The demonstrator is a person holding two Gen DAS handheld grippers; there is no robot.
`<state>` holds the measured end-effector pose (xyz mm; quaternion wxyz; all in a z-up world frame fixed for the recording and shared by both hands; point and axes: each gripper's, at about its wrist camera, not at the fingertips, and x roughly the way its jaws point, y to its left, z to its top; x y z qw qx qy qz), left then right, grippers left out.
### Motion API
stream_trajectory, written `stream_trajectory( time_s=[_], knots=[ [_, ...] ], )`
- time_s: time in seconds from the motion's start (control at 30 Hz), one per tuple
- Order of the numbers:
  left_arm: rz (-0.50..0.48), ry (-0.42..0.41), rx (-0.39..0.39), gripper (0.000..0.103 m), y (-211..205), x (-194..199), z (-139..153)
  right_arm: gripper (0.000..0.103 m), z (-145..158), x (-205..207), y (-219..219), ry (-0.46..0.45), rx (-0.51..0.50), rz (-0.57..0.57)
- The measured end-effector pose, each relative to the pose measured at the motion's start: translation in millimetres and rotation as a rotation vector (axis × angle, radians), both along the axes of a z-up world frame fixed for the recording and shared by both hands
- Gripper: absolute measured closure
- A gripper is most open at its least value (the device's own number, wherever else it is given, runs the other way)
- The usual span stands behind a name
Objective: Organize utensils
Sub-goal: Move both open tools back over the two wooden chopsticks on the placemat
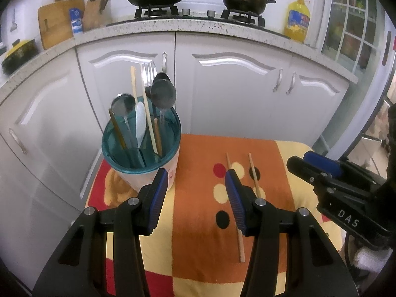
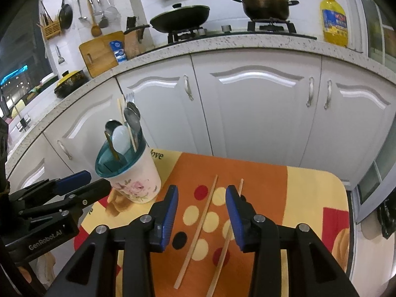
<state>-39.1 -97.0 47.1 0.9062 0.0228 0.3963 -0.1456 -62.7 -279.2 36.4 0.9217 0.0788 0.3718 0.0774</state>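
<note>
The right claw (image 2: 201,193) has its two blue pads apart and grips nothing; one chopstick (image 2: 198,235) lies on the tabletop (image 2: 309,198) in the gap between the pads, not touched by them. A second chopstick (image 2: 224,247) lies just right of the first one, and the right pad hides part of it. The left claw (image 1: 196,177) is open wide and also empty, with only the patterned cloth under its gap. In the left view, the two chopsticks (image 1: 255,177) lie to the right of this claw, near its right pad. The cup (image 1: 146,163), with a teal rim and a flower print, stands upright on the tabletop to the left of the chopsticks, at the far left corner. It holds spoons, a fork and several chopsticks, all standing. Behind the cup are white cabinet doors (image 2: 257,113), and above them a stove with a pan and a pot.
</note>
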Motion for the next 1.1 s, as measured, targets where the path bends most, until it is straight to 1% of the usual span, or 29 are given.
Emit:
stream_trajectory(
  time_s=[0.1, 0.2, 0.47, 0.53, 0.67, 0.8, 0.87, 1.03, 1.07, 1.1],
  knots=[
    [-0.008, 0.014, 0.001, 0.056, -1.5, 0.5, -5.9, 0.065, -7.3, 0.9, -3.8, 0.017, 0.001, -0.006],
    [-0.021, 0.033, -0.001, 0.056, -3.9, 1.0, -13.0, 0.065, -21.3, 1.8, -13.2, 0.051, 0.015, -0.021],
    [-0.071, 0.136, -0.032, 0.056, -14.0, 7.6, -44.9, 0.065, -68.5, 11.5, -32.8, 0.163, 0.044, -0.037],
    [-0.082, 0.155, -0.033, 0.056, -18.1, 8.6, -51.6, 0.065, -78.2, 18.0, -37.7, 0.180, 0.063, -0.033],
    [-0.099, 0.187, -0.028, 0.056, -27.8, 14.2, -63.6, 0.065, -88.2, 34.5, -42.9, 0.194, 0.079, -0.026],
    [-0.103, 0.211, -0.025, 0.056, -34.5, 21.4, -72.2, 0.071, -98.9, 58.1, -45.0, 0.219, 0.081, -0.019],
    [-0.105, 0.221, -0.022, 0.056, -37.4, 25.8, -76.3, 0.072, -104.4, 70.8, -43.5, 0.232, 0.082, -0.011],
    [-0.099, 0.247, -0.020, 0.056, -44.6, 38.4, -85.4, 0.078, -122.4, 100.4, -36.3, 0.272, 0.056, 0.003],
    [-0.099, 0.252, -0.018, 0.056, -47.2, 42.2, -87.4, 0.080, -125.8, 103.8, -36.2, 0.280, 0.055, 0.003],
    [-0.099, 0.256, -0.017, 0.056, -49.3, 44.9, -88.8, 0.083, -129.7, 107.8, -35.5, 0.289, 0.052, 0.001]
  ],
)
